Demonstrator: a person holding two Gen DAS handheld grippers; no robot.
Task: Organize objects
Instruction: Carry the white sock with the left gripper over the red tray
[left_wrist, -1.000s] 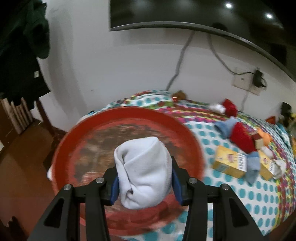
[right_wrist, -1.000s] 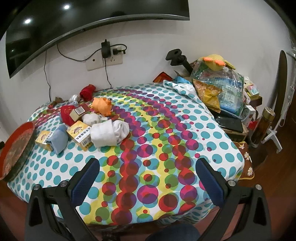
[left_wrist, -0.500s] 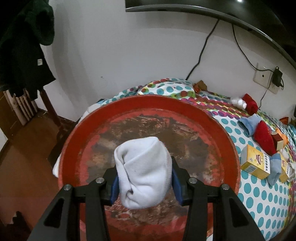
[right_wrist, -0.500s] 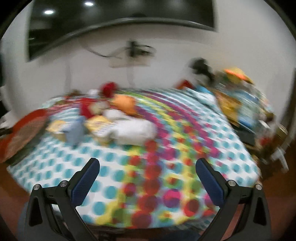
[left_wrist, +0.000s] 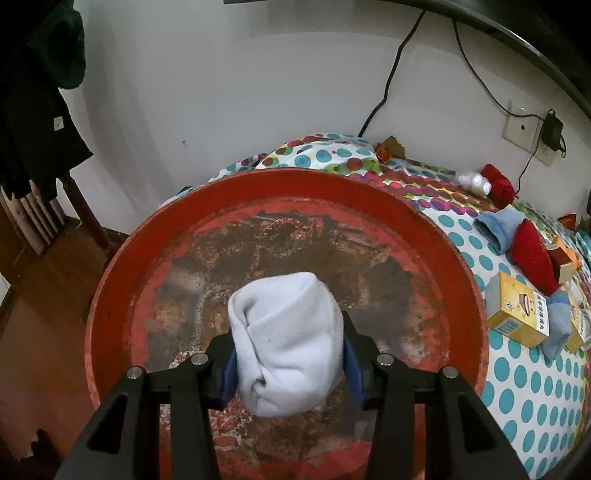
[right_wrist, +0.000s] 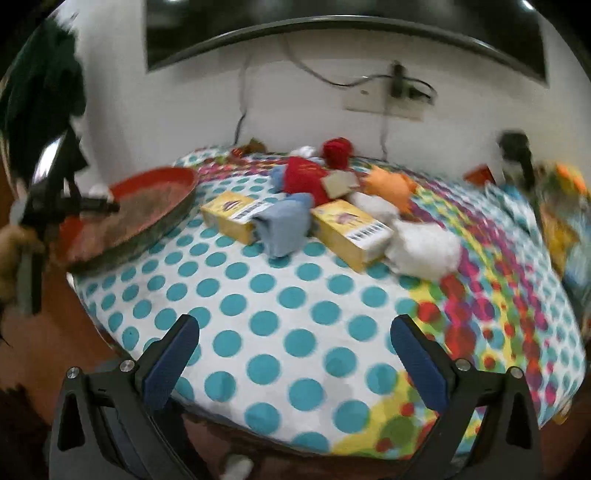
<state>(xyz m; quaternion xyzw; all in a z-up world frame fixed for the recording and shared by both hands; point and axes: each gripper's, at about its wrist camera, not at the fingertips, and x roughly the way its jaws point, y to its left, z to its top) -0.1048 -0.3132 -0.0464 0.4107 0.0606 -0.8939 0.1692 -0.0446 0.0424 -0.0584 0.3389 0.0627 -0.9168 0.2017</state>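
Clamping the rolled white sock (left_wrist: 286, 343) between its blue pads, your left gripper (left_wrist: 288, 363) holds it above the worn middle of the red tray (left_wrist: 110, 280), which fills far more of the view than a second ago. The roll stands upright between the jaws, long axis pointing up and away from the camera. Your right gripper (right_wrist: 295, 363) is spread wide and empty; its view has swung left, over the dotted cloth (right_wrist: 258, 295) towards the yellow boxes (right_wrist: 231, 218) and the blue sock (right_wrist: 286, 225).
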